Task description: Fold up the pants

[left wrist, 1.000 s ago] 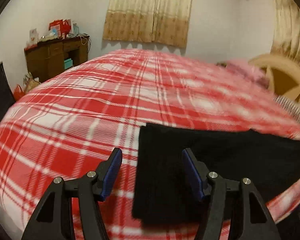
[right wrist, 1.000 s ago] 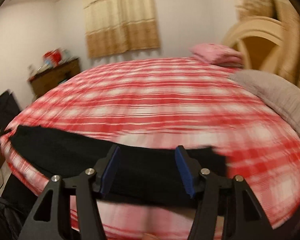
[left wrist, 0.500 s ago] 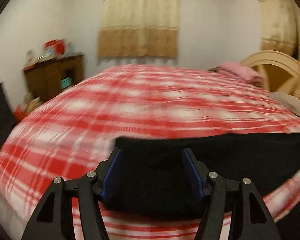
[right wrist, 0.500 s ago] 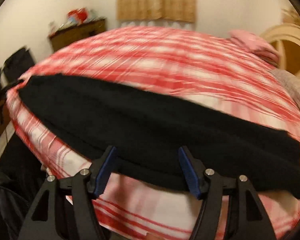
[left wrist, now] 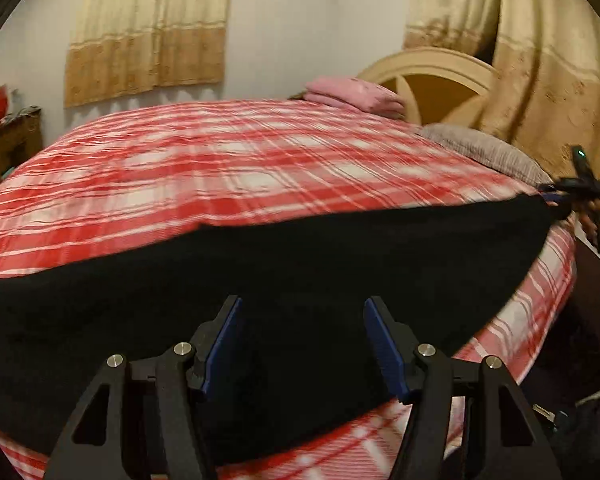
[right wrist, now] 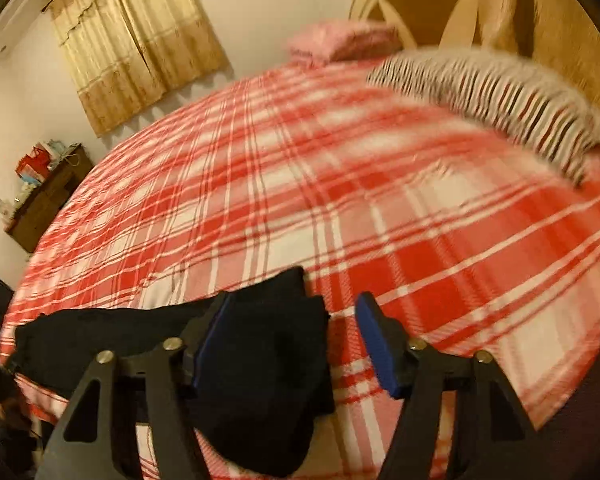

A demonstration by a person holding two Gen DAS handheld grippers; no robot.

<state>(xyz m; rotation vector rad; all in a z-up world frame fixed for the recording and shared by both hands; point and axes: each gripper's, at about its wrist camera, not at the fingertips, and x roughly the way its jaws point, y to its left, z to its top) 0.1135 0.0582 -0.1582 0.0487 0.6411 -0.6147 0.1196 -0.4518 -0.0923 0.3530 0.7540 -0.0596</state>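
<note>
Black pants [left wrist: 284,256] lie as a long band along the near edge of a bed with a red and white plaid cover [left wrist: 236,168]. My left gripper [left wrist: 302,344] is open just above the middle of the pants, with black cloth between and below its blue pads. My right gripper [right wrist: 292,344] is open at the right end of the pants [right wrist: 260,364], where the cloth is bunched; its left pad is over the cloth and its right pad over the plaid cover [right wrist: 420,216]. The right gripper also shows in the left wrist view [left wrist: 576,192] at the far end of the pants.
A pink folded cloth [left wrist: 352,94] and a grey pillow [left wrist: 480,148] lie at the bed's head by a cream headboard [left wrist: 432,76]. A wooden cabinet [right wrist: 48,200] stands by the far wall. Beige curtains [left wrist: 148,28] hang behind the bed. The bed edge drops off close to both grippers.
My left gripper has swung right along the pants, from their left end to their middle. My right gripper has swung right to the pants' bunched right end. Both stay open.
</note>
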